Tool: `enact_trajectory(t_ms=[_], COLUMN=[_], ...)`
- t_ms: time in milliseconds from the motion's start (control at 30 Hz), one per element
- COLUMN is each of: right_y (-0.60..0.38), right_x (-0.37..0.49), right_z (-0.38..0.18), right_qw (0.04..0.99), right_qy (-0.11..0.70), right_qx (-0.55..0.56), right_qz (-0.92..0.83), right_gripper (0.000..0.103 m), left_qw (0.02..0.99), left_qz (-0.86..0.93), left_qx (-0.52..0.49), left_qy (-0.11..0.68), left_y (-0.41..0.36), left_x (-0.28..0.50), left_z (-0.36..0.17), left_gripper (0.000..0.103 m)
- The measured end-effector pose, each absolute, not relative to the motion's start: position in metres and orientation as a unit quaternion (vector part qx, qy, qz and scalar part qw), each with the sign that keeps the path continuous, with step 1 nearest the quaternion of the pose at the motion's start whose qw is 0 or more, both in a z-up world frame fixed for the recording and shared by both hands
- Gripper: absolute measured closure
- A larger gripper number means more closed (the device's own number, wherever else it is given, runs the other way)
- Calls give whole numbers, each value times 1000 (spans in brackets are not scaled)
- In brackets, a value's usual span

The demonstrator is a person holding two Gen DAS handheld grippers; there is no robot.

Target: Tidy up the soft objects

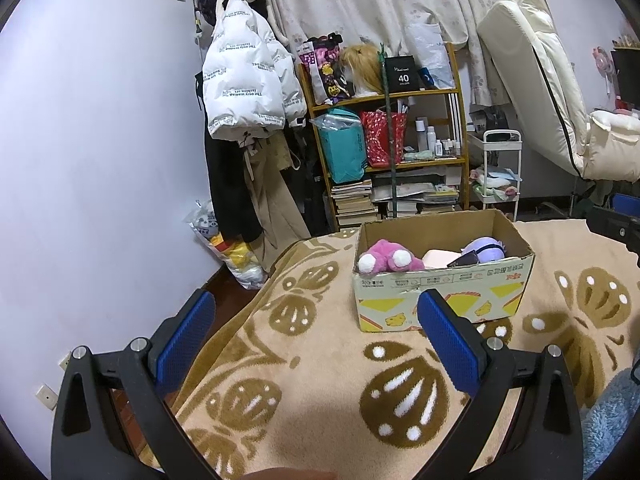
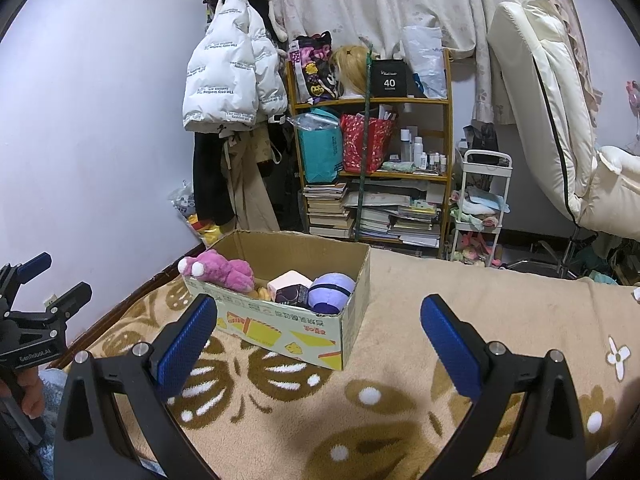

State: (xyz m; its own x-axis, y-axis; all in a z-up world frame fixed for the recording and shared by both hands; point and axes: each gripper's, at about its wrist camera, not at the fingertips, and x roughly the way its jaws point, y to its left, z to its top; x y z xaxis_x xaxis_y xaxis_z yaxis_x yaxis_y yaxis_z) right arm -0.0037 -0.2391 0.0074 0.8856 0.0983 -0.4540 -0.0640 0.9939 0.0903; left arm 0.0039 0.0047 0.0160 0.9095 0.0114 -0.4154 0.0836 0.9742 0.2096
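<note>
Both the left hand-held gripper [image 1: 316, 332] and right hand-held gripper [image 2: 316, 336] hover released and empty before the cardboard box [image 2: 280, 332], which already holds the pink plush [image 2: 228, 270] and purple plush [image 2: 332, 292], presumably gathered for tidiness.

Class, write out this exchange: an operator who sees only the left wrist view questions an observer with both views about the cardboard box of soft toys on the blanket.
Operator: Only an edge of my right tool shows here. Is it open?
Observer: Yes, the right tool is open and holds nothing.
Operator: Is anything in the box hidden from me beside the pink toy?
Observer: Yes. A small yellow thing lies in the box between the pink toy and the pale block.
</note>
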Motion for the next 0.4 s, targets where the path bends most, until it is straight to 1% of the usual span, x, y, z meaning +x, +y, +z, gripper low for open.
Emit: enact_trajectory(t_ms=[400], right_y=[-240], right_x=[-4], right_z=[8], right_qw=[970], right_qy=[236], right_qx=[36], right_qz=[42], right_gripper=[0], left_qw=[971], left_qz=[-18], left_qx=[110], left_qy=[209], left_y=[7], left_x=[4], left_z=[16], left_gripper=[3])
